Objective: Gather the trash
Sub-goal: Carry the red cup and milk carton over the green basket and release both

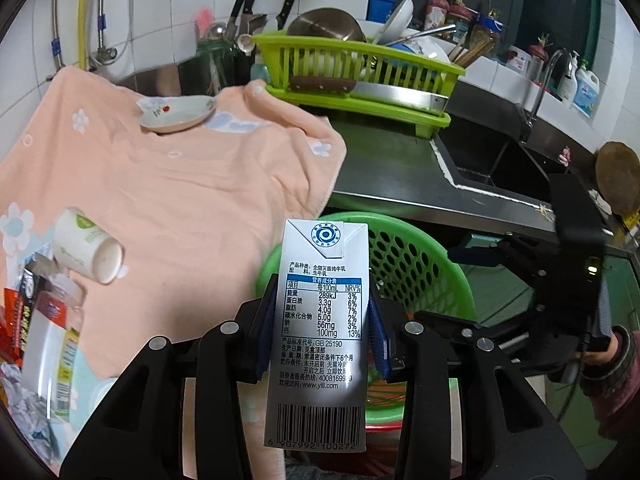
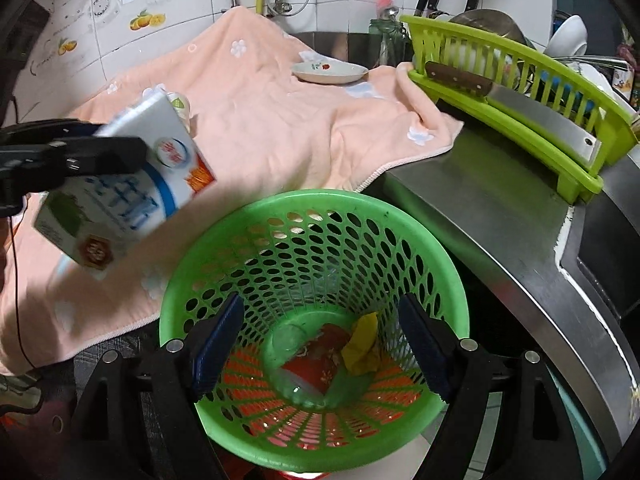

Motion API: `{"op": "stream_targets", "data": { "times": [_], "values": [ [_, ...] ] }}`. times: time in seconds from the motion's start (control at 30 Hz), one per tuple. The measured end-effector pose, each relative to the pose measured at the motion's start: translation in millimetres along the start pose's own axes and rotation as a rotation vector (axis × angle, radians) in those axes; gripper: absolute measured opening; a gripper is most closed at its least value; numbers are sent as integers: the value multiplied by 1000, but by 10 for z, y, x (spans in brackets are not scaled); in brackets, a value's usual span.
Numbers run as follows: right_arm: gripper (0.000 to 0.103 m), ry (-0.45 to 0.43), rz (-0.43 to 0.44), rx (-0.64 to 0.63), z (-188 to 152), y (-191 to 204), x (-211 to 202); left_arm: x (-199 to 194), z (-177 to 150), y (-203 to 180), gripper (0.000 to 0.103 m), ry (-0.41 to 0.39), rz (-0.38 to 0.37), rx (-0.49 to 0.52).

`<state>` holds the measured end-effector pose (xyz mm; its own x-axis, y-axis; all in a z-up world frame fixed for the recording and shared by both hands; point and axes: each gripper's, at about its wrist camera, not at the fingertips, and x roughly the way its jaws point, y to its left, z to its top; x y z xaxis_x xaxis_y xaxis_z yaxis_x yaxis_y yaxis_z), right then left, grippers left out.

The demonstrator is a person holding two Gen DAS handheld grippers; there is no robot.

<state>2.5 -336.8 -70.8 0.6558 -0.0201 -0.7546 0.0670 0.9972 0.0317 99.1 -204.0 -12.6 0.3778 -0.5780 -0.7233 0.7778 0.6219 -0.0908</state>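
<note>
My left gripper (image 1: 322,320) is shut on a white milk carton (image 1: 320,320), holding it upright in front of the green mesh bin (image 1: 420,272). In the right wrist view the carton (image 2: 124,196) hangs just left of the bin's rim (image 2: 304,196). My right gripper (image 2: 320,344) is open and empty above the bin's mouth. A clear plastic bottle (image 2: 296,368), a yellow wrapper (image 2: 362,344) and red packaging lie at the bin's bottom. A paper cup (image 1: 86,250), a plastic bottle (image 1: 56,344) and crumpled wrappers (image 1: 24,400) lie on the peach towel (image 1: 180,184).
A small dish (image 1: 178,114) sits on the towel's far side. A lime dish rack (image 1: 360,64) with bowls and a cleaver (image 2: 512,96) stands on the steel counter (image 1: 392,160). The sink (image 1: 492,160) and faucet are at right. Knives hang on the tiled wall.
</note>
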Motion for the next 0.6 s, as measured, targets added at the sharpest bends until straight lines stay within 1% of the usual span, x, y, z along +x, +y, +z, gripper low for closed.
{"op": "stream_targets", "data": {
  "times": [0.27,0.47,0.57,0.6],
  "values": [
    [79,-16,1,14,-93,-10,-98,204,-5,-118,40,36,-22,-4],
    [79,-18,6,24,-139,-14,-127,278,-22,-216,41,49,-19,15],
    [79,-16,12,28,-145,-10,-122,267,-23,-231,54,40,-18,16],
    [79,-15,15,29,-148,-8,-119,258,-25,-234,56,36,-14,19]
  ]
}}
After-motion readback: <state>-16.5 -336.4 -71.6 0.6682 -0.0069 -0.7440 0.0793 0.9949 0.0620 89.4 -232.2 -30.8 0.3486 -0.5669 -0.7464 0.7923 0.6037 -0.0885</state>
